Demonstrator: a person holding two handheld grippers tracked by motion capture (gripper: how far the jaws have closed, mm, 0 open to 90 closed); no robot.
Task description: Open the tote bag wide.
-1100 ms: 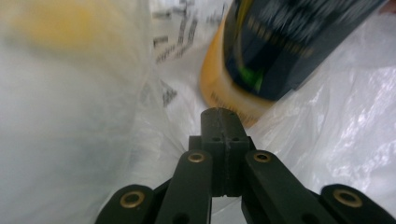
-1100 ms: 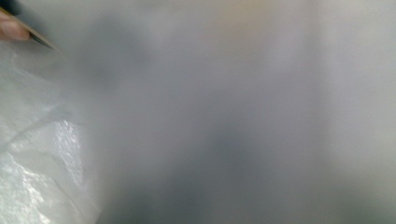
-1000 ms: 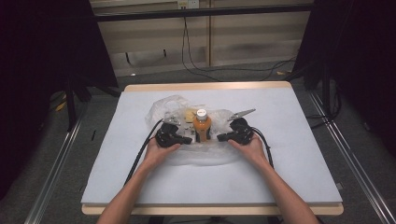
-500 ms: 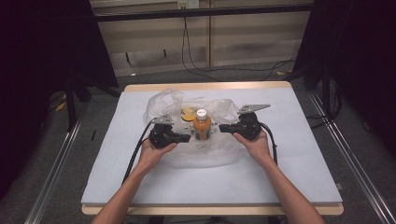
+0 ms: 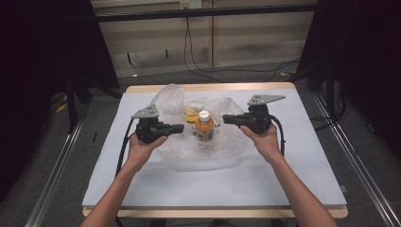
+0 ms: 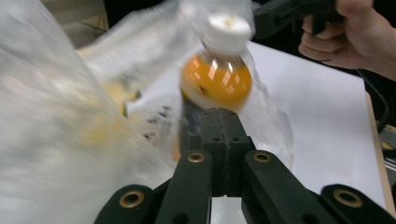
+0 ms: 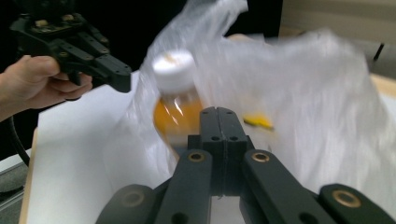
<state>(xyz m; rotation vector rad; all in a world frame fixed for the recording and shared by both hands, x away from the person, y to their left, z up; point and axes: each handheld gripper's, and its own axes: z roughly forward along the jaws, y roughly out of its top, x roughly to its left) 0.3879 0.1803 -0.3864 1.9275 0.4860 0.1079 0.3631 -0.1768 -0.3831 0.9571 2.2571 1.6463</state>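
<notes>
You are holding the left gripper (image 5: pixel 178 127) and the right gripper (image 5: pixel 228 118) on either side of the orange bottle (image 5: pixel 204 126), which is standing upright with its white cap (image 5: pixel 204 114) on, inside the clear plastic bag (image 5: pixel 222 142) near the middle of the white table (image 5: pixel 302 156). Both grippers are pointing inward at the bottle from opposite sides, each tip stopping just short of it, with the bag's film lying between and around them. In the left gripper view the two black jaws are pressed flat together; in the right gripper view the jaws are likewise pressed together. Whether either pair is pinching a fold of the bag's film, I cannot tell: the plastic is blurring across both gripper views and the jaw tips are covering the spot where any film would be. A yellow item (image 5: pixel 190 112) is lying in the bag just behind the bottle, too smeared to identify. The bottle's label is hiding behind the jaws in both gripper views, and the bag's far edge is bunching upward.
</notes>
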